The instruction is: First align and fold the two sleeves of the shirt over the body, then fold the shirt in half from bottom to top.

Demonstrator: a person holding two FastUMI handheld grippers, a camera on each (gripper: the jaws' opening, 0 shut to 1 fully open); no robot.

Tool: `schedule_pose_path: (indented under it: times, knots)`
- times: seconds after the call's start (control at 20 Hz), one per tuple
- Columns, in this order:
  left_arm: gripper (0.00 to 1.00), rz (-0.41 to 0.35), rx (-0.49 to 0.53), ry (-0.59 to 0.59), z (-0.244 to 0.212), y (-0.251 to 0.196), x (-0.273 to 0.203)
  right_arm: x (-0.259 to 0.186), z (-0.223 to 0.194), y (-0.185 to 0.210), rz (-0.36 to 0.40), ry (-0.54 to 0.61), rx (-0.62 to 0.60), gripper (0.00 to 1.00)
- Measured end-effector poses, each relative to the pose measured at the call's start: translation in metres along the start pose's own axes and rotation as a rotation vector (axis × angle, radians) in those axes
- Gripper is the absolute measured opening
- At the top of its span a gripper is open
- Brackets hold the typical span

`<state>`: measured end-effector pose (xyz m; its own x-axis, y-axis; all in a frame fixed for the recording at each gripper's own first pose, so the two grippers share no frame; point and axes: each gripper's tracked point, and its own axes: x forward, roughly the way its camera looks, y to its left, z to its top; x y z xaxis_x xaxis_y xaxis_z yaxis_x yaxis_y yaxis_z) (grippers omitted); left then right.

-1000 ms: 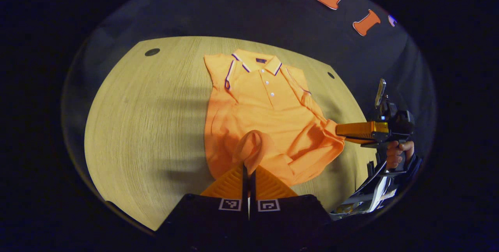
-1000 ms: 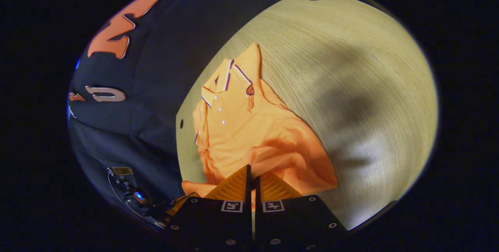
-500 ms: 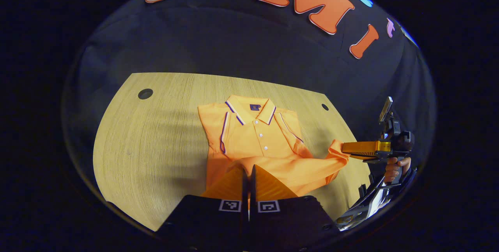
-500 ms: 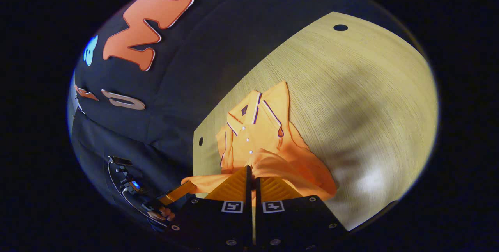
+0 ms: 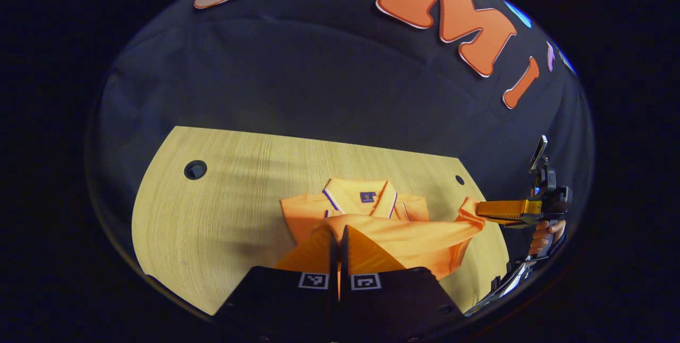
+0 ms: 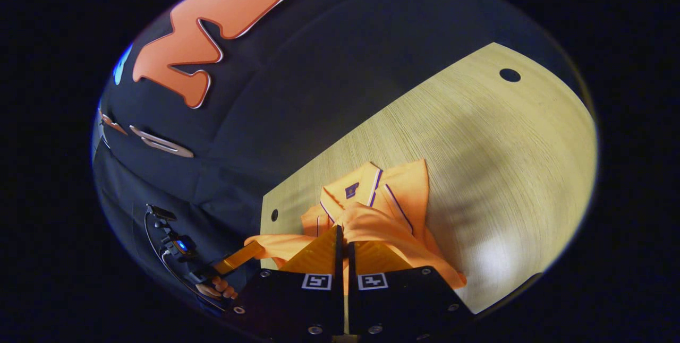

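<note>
Holding the bottom edge of the shirt (image 5: pixel 396 242) with both grippers, I had it lifted above the table (image 5: pixel 223 215) and stretched across the upper part of the garment. In the left gripper view, the left gripper (image 5: pixel 338 234) had its fingers pressed together on the orange cloth, and farther right the right gripper (image 5: pixel 478 210), held by a hand (image 5: pixel 542 237), pinched the other corner of the edge. In the right gripper view, the right gripper (image 6: pixel 342 234) was closed on the shirt (image 6: pixel 382 226) too. The collar (image 5: pixel 361 197) lay flat on the table, just behind the raised edge.
</note>
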<state>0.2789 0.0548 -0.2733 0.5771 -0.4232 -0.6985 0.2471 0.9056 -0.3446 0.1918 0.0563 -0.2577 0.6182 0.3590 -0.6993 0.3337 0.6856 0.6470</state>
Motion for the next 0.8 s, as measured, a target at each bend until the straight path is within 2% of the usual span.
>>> schedule_pose_path:
  times: [0.25, 0.35, 0.4, 0.45, 0.5, 0.55, 0.6, 0.65, 0.7, 0.75, 0.8]
  knots:
    - [0.01, 0.044, 0.076, -0.002, 0.024, 0.014, 0.041, 0.037, 0.03, -0.006, -0.078, -0.021, -0.011, 0.04]
    - [0.01, 0.117, 0.109, -0.045, 0.038, 0.023, 0.053, 0.045, 0.04, -0.006, -0.09, -0.029, 0.021, 0.05]
    - [0.04, 0.133, 0.121, -0.055, 0.04, 0.025, 0.056, 0.048, 0.042, -0.006, -0.091, -0.04, 0.015, 0.08]
    - [0.06, 0.139, 0.126, -0.052, 0.04, 0.024, 0.052, 0.044, 0.044, -0.008, -0.099, -0.052, -0.014, 0.28]
    - [0.2, 0.132, 0.123, -0.042, 0.038, 0.019, 0.053, 0.04, 0.047, -0.009, -0.108, -0.064, -0.044, 0.34]
    - [0.5, 0.127, 0.113, -0.044, 0.04, 0.018, 0.048, 0.034, 0.047, -0.009, -0.112, -0.073, -0.071, 0.52]
    - [0.8, 0.126, 0.1, -0.055, 0.042, 0.016, 0.044, 0.029, 0.047, -0.008, -0.118, -0.084, -0.094, 0.6]
    - [0.82, 0.14, 0.093, -0.07, 0.044, 0.019, 0.038, 0.022, 0.048, -0.006, -0.127, -0.1, -0.131, 0.67]
    - [0.9, 0.15, 0.092, -0.088, 0.047, 0.019, 0.032, 0.013, 0.049, -0.008, -0.14, -0.122, -0.172, 0.72]
    - [0.91, 0.162, 0.099, -0.107, 0.048, 0.019, 0.023, 0.003, 0.05, -0.005, -0.145, -0.15, -0.22, 0.8]
    - [0.98, 0.172, 0.114, -0.133, 0.052, 0.017, 0.016, -0.008, 0.053, -0.002, -0.156, -0.18, -0.263, 0.83]
